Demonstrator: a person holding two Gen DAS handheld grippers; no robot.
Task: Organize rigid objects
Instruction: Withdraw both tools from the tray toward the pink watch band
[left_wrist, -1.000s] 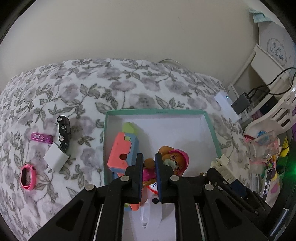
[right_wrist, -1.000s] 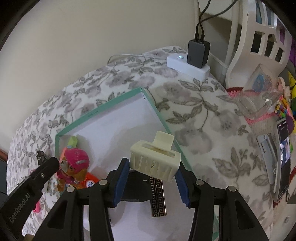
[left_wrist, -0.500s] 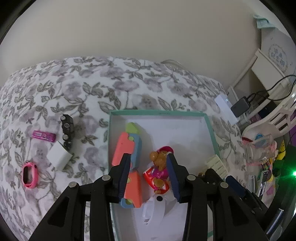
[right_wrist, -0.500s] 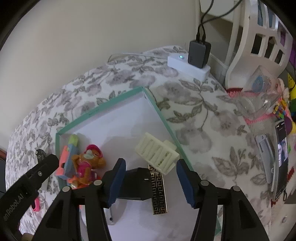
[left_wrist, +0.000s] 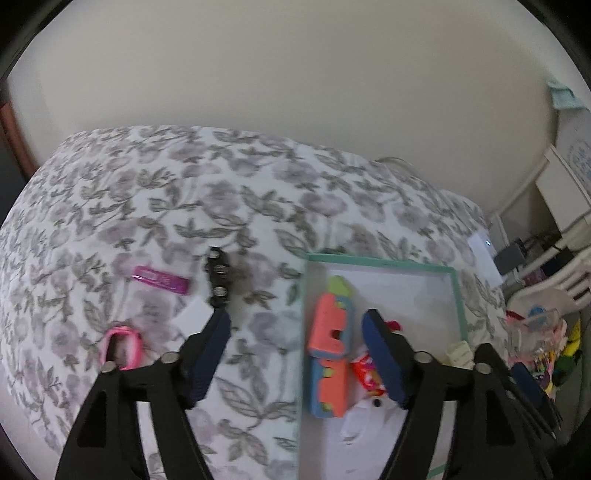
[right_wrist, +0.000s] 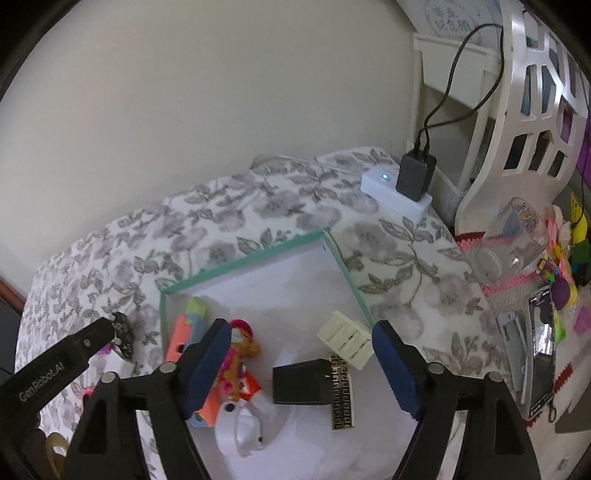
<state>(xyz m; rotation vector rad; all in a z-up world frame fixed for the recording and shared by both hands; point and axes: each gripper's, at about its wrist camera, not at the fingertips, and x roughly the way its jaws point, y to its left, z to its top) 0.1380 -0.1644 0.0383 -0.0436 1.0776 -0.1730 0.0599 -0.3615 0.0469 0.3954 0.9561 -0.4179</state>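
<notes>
With the box (right_wrist: 334, 254) on the flowered bedspread (left_wrist: 155, 192) as landmark: both claws stand wide apart and empty above it, and both have just been opening. The left gripper (left_wrist: 295, 326) straddles the box's left wall, and the puppy toy (right_wrist: 236, 354) lies loose inside, beside the orange and blue block (left_wrist: 328, 354). The right gripper (right_wrist: 301, 343) hangs over the box's right half, where the cream hair clip (right_wrist: 345, 338) rests by the right wall, next to a black block (right_wrist: 301, 384) and a patterned strip (right_wrist: 341, 391). To my eye the sorting is partly done. The main risk is a low finger catching the thin box wall on the way out and dragging or tipping the box on the soft bedding, spilling what is already in. The two grippers are close and could also knock together. Only the left view shows what remains outside, left of the box: a black toy car (left_wrist: 218, 275), a purple stick (left_wrist: 160, 279), a white plug (left_wrist: 195, 314) and a pink band (left_wrist: 123, 345). Only the right view shows the hair clip clearly, plus the white power strip (right_wrist: 395, 194) beyond the box's far right corner.
</notes>
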